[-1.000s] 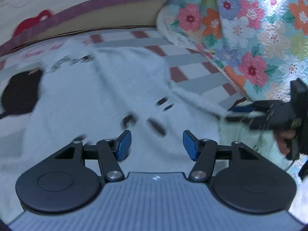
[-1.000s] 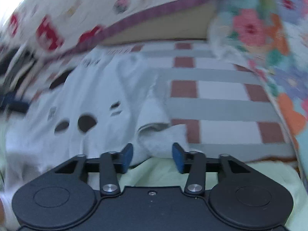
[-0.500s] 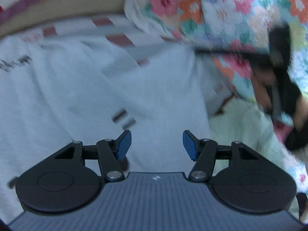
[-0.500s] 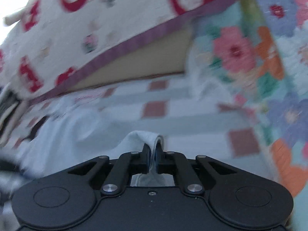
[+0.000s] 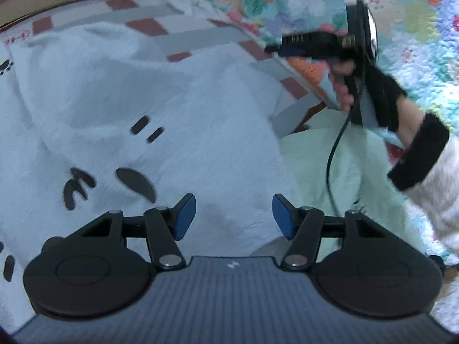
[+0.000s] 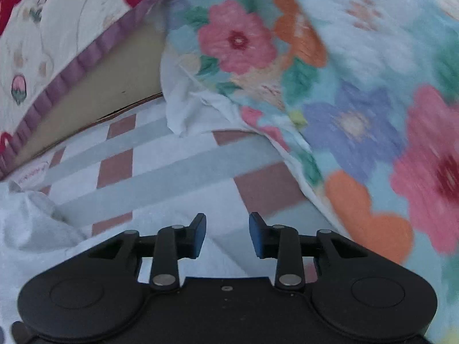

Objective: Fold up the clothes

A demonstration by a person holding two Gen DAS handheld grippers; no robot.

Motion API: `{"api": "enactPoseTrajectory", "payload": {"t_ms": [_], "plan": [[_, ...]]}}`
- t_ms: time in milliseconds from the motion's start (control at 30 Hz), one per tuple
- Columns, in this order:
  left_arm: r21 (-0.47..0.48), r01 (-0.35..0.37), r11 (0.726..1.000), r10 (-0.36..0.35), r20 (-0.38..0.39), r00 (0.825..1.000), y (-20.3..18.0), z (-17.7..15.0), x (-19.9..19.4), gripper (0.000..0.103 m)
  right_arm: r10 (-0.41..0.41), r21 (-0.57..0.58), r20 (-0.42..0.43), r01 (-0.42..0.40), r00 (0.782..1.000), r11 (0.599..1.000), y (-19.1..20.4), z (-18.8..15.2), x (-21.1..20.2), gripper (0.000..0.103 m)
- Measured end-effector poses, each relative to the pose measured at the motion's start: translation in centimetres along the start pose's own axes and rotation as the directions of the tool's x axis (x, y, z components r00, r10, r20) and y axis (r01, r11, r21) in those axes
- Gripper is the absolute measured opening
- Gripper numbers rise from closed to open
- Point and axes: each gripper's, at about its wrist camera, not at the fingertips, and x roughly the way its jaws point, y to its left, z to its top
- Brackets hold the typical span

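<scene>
We see a bed with a checked sheet [image 6: 160, 172] of white, grey and brick-red squares, running ahead of both claws. A floral quilt [image 6: 358, 86] lies bunched to the right of the right claw [image 6: 227, 236], and a cream cover with a purple edge [image 6: 86, 57] rises at its upper left. A white fleece garment [image 5: 172, 109] with black printed marks is spread flat on the sheet, directly under and ahead of the left claw [image 5: 234, 220]; a pale green cloth [image 5: 330, 160] lies beside it, to the right. The left claw's 2 blue pads stand apart above the garment, gripping nothing. The right claw, held by a hand [image 5: 370, 91] in a black glove, is opening, with nothing between its pads; the garment's edge lies at its lower left.
</scene>
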Motion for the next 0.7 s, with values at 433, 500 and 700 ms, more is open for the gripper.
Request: {"api": "enactPoseTrajectory", "payload": {"t_ms": [433, 500, 700], "plan": [[0.062, -0.012, 0.998, 0.019, -0.111, 0.994, -3.7, -0.8, 3.2, 0.058, 0.021, 0.018, -0.039, -0.021, 0.999, 1.0, 0.6, -6.3, 0.7, 0.037], [0.059, -0.039, 0.997, 0.047, -0.136, 0.99, -3.5, -1.2, 3.9, 0.058, -0.029, -0.083, -0.006, 0.028, 1.0, 0.996, 1.9, -6.6, 0.8, 0.003], [0.022, -0.048, 0.999, 0.05, -0.12, 0.991, -2.2, -1.7, 3.4, 0.014, 0.007, -0.071, 0.165, 0.005, 0.986, 0.997, 3.2, -4.3, -3.4, 0.003]]}}
